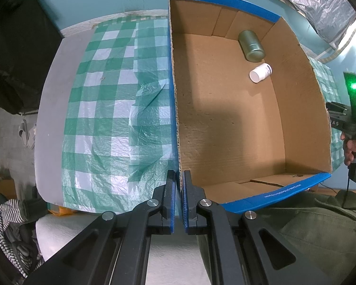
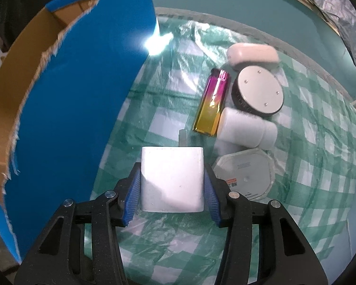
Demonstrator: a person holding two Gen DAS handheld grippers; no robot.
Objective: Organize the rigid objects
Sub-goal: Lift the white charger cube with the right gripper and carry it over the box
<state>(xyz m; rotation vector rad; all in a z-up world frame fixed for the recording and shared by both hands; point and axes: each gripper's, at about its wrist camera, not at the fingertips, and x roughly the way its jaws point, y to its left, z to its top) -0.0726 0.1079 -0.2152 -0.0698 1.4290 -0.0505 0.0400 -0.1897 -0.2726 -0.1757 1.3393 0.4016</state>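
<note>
White charger block [image 2: 172, 181] sits clamped in the right gripper [image 2: 172, 190]; left gripper [image 1: 179, 199] pinches the box wall [image 1: 175, 118].

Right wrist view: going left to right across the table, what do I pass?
Blue-sided cardboard box → white square block in the right gripper → iridescent pink-gold lighter → round black-rimmed disc with white face.
</note>
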